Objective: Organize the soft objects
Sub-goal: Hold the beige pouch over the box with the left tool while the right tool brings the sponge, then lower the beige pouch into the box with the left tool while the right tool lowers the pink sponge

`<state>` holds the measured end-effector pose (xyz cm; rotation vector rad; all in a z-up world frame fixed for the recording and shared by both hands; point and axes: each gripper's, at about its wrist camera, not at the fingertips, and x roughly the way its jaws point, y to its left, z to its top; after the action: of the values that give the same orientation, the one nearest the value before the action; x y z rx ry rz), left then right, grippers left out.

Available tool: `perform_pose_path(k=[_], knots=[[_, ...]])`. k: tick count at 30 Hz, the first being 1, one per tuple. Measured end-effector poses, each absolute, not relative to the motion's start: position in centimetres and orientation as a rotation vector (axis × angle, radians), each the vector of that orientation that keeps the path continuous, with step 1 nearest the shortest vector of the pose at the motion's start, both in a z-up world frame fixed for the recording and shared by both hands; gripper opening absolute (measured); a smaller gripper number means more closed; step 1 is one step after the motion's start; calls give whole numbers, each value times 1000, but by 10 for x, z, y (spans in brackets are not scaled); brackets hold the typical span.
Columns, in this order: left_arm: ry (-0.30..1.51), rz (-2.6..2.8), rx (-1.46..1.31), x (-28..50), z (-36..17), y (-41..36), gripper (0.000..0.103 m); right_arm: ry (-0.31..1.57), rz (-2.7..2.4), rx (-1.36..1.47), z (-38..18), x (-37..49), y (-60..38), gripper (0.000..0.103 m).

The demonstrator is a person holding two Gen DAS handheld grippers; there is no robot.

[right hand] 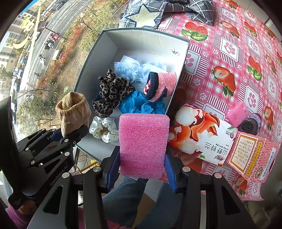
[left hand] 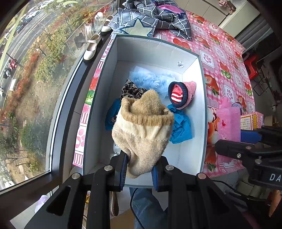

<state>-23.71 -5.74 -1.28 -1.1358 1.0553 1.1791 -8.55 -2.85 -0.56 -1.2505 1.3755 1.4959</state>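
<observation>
While the left gripper (left hand: 140, 170) clamps a rolled beige sock (left hand: 143, 130) between its blue-padded fingers (left hand: 123, 169), the sock hangs above the near end of the open grey box (left hand: 203, 112), its cuff turned toward the camera. Seen from the right wrist camera, that same sock (right hand: 73, 112) sits at the box's near left corner, held up off the floor of the box. The right gripper (right hand: 142, 170) has its jaws closed on a pink foam sponge (right hand: 143, 144), which stands upright between the fingers, near the box's near rim. Inside the box lie a leopard-print scrunchie (right hand: 112, 91), a white polka-dot scrunchie (right hand: 104, 128) just beside it toward the near wall, a crumpled teal cloth (right hand: 141, 105), a fluffy pale blue piece (right hand: 131, 69) toward the far end, and a rolled pink sock with a navy cuff (right hand: 158, 86) resting against the right wall, with red and white stripes showing in its opening from the left wrist camera. The box rests on a pink strawberry-and-paw tablecloth (right hand: 229, 45). To the right of the box, on the cloth, lie a flat packet printed with an orange flower (right hand: 199, 133), a pink patterned carton (right hand: 252, 156), a second pink sponge (right hand: 237, 113) and a dark round item (right hand: 250, 124) touching it. Beyond the box's far end lies a grey checked garment with a pale star (right hand: 146, 15). A pair of cream shoes (left hand: 92, 47) stands on the window ledge to the left.
</observation>
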Motion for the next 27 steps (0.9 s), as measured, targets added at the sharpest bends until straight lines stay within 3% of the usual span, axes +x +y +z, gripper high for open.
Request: perform_pose_path(k=[27], knots=[[1074,1184,-1084,-224,-8,-10,26,1349,1511,-1197,6,-91,14,48]])
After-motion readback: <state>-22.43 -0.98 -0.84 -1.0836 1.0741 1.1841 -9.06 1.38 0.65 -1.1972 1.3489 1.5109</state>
